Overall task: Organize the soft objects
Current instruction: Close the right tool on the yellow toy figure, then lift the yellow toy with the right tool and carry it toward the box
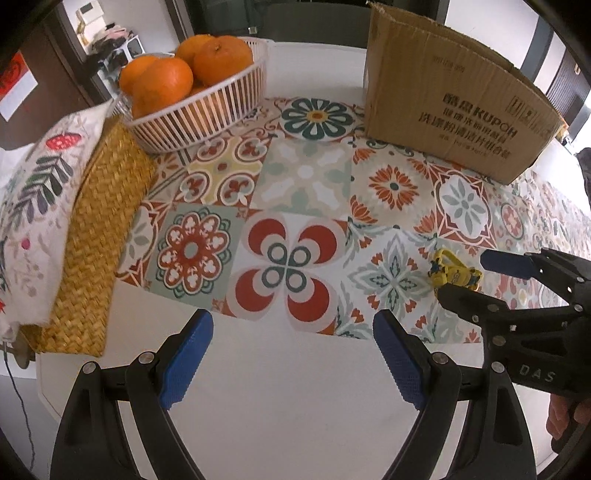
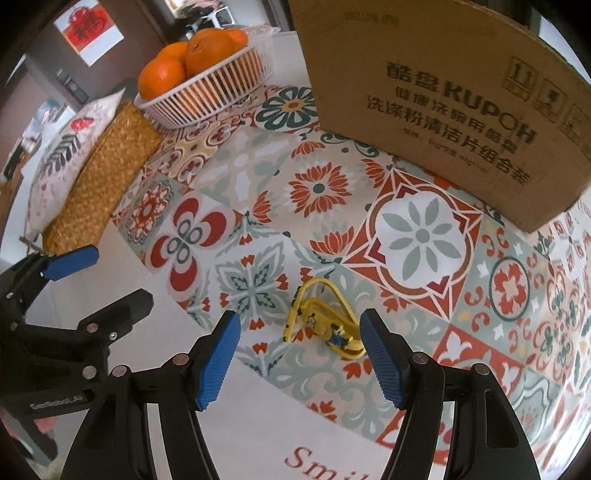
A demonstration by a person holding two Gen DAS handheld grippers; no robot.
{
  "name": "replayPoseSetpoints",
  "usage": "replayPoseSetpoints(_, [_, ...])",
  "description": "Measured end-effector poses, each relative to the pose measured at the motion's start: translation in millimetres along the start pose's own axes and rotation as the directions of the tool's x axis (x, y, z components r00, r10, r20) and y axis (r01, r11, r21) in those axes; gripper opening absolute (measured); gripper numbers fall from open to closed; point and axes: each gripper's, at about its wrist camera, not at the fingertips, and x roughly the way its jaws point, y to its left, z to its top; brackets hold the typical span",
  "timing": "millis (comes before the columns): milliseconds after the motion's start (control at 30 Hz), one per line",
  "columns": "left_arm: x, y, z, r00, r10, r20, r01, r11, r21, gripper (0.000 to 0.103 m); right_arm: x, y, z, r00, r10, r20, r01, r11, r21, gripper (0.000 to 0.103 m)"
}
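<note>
Tabletop [image 1: 280,398], white under a patterned tile mat [image 1: 306,192], lies beneath both grippers' spread, empty jaws.

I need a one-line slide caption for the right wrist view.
Open right gripper over a small yellow toy on the patterned mat, cardboard box behind.

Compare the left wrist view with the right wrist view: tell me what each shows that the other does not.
Only the left wrist view shows a person's fingers on the right hand-held gripper.

Only the right wrist view shows red "Smi" lettering on the mat and a red-and-white poster.

Both show the yellow strap toy, cardboard box, basket of oranges, woven mat and floral pillow.
</note>
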Motion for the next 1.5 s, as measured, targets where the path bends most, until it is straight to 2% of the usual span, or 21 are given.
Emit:
replayPoseSetpoints(167, [10,-3,-3,1.0,-0.011,-0.027,0.01,1.0,-0.011,0.089,13,-4,2,1.0,-0.023,-0.02,0.022,0.999,-0.03,0.068])
replayPoseSetpoints(367, [21,-5,-3,0.999,-0.016,-0.052,0.015,1.0,-0.022,0.089,24,-5,1,0.998,-0.015,-0.057,0.012,0.999,-0.046,0.068])
replayPoseSetpoints(567, [30,-3,-1,0.997,-0.032,-0.077,0.029,0.999,-0.04,0.089,27,-5,0,0.999,-0.024,-0.037,0.023,0.999,-0.023,0.068])
replayPoseSetpoints(667, [32,-4,0,0.996,-0.031,-0.08,0.028,0.999,-0.04,0.089,27,-4,-2,0.999,-0.046,-0.029,0.045,0.999,-0.02,0.063])
replayPoseSetpoints(733, [32,-4,1,0.996,-0.032,-0.079,0.029,0.999,-0.039,0.089,24,-5,-5,0.998,-0.061,-0.024,0.061,0.998,-0.014,0.054])
replayPoseSetpoints(833, [34,-5,2,0.996,-0.038,-0.079,0.035,0.999,-0.035,0.089,21,-6,-7,0.998,-0.064,-0.022,0.064,0.998,-0.001,0.051])
replayPoseSetpoints(1233, [26,-10,6,0.997,-0.042,-0.057,0.042,0.999,-0.007,0.089,4,-17,-19,0.998,-0.064,0.026,0.061,0.993,0.101,0.047])
replayPoseSetpoints(1500, [23,-15,8,0.998,-0.042,-0.054,0.043,0.999,0.023,0.089,7,-18,-23,0.997,-0.07,0.016,0.068,0.992,0.111,0.046])
